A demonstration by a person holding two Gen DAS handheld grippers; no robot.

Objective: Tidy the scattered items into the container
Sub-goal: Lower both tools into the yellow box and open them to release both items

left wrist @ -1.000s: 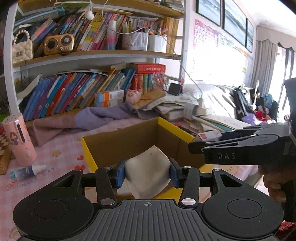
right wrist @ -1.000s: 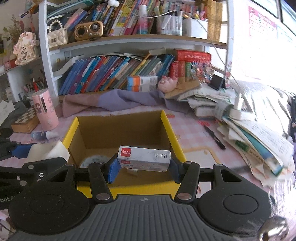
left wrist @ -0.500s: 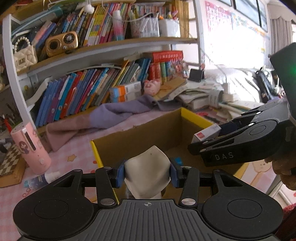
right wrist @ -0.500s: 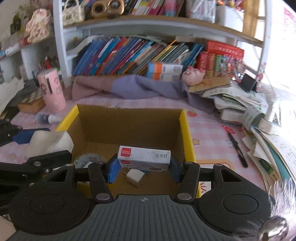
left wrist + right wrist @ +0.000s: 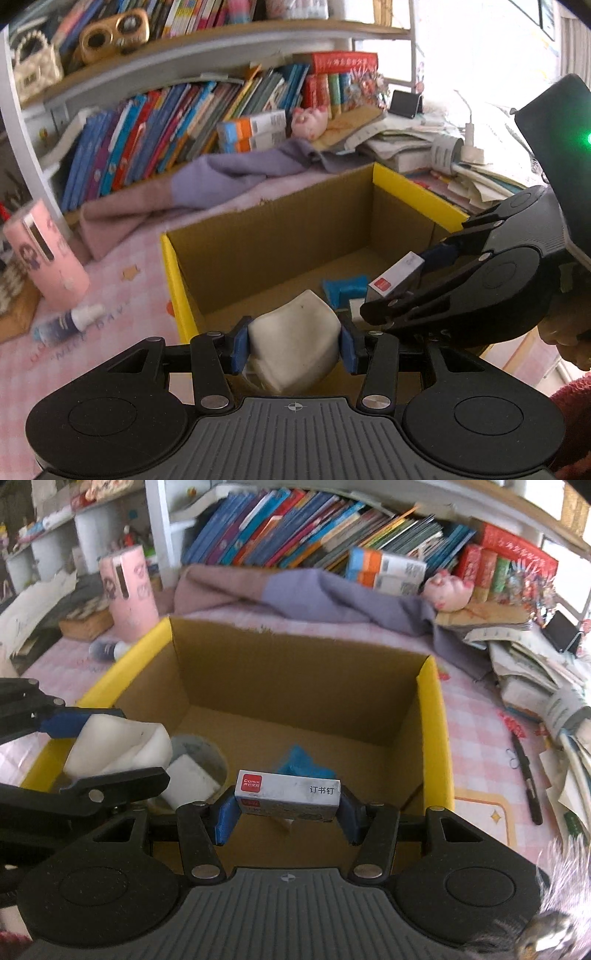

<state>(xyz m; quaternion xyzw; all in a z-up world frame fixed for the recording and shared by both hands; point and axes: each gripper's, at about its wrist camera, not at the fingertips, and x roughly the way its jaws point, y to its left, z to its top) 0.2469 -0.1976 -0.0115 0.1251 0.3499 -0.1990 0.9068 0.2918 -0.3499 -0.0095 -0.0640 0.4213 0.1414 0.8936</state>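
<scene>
An open cardboard box with yellow rims (image 5: 177, 277) (image 5: 434, 738) stands on the pink checked table. My left gripper (image 5: 293, 341) is shut on a white sponge (image 5: 295, 350) and holds it over the box's near left corner; the sponge also shows in the right wrist view (image 5: 114, 749). My right gripper (image 5: 288, 812) is shut on a white staple box with a red label (image 5: 288, 794), held over the box's inside; it also shows in the left wrist view (image 5: 395, 278). Inside the box lie a blue item (image 5: 303, 762), a white block (image 5: 188, 782) and a grey round lid (image 5: 199, 749).
A small bottle (image 5: 68, 321) and a pink cylinder (image 5: 42, 254) are left of the box. A purple cloth (image 5: 332, 594) lies behind it, under a bookshelf. A black pen (image 5: 526, 779) and stacked papers (image 5: 546, 679) are to the right.
Both grippers have moved forward and down over the box, with the sponge and the staple box still held. The box's inside now fills more of both views.
</scene>
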